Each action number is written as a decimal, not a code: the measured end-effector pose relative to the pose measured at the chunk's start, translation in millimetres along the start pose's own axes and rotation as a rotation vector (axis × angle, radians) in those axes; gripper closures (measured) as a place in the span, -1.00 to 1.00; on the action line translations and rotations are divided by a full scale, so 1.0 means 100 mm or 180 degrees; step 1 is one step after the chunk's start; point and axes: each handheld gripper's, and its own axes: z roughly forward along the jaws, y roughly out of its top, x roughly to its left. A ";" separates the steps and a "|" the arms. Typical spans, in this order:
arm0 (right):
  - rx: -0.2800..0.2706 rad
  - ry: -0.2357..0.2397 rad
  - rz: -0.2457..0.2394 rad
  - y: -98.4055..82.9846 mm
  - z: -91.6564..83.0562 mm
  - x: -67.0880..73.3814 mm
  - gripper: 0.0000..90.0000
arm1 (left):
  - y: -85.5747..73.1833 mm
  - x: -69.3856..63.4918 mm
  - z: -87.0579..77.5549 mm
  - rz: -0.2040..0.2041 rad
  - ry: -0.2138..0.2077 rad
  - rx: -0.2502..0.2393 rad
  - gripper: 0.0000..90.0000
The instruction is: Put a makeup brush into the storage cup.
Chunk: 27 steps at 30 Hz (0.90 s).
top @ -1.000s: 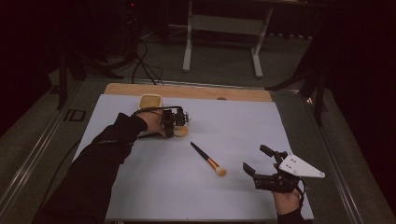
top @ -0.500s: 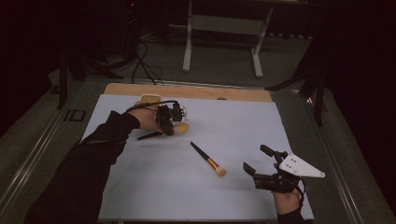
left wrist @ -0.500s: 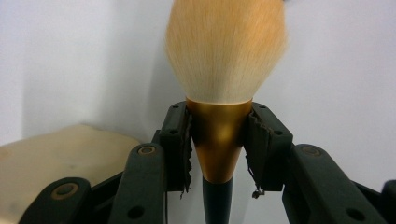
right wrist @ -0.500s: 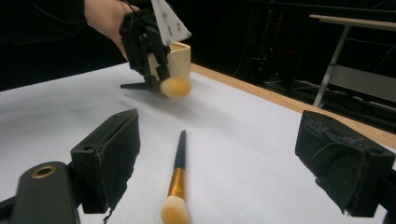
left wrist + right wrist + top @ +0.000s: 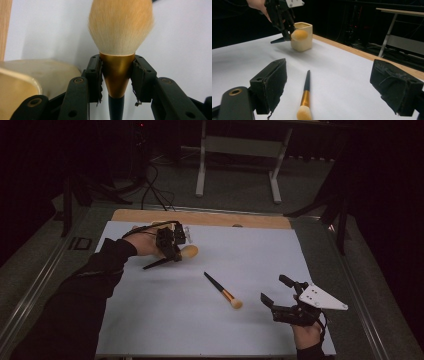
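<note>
Large brush in my left grip, lifted near the cup; second brush not yet collected.

I am clamping the big powder brush with the tan bristle head, gold ferrule and black handle [image 5: 117,72] at its ferrule in my left gripper [image 5: 172,245], holding it off the pale blue table mat [image 5: 165,320] just beside the cream square cup [image 5: 302,36]. The slim black-handled brush with gold ferrule [image 5: 222,290] is lying mid-mat, untouched. My right gripper [image 5: 282,302] is hovering near it, jaws wide, holding nothing. The cup's interior is hidden, and I am judging the brushes are bound for it.
</note>
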 end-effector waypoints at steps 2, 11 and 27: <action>0.0000 -0.0003 0.0001 0.00 0.00 0.00 -0.70 | -0.03 0.00 -0.05 -0.0035 -0.0007 -0.0080 0.41; 0.0000 -0.0009 -0.0007 0.00 0.00 0.00 -0.70 | -0.13 0.02 -0.23 -0.0089 -0.0054 -0.0350 0.41; -0.0018 -0.0042 -0.0036 0.01 0.00 0.01 -0.70 | -0.35 0.01 -0.53 -0.0236 -0.0068 -0.0740 0.41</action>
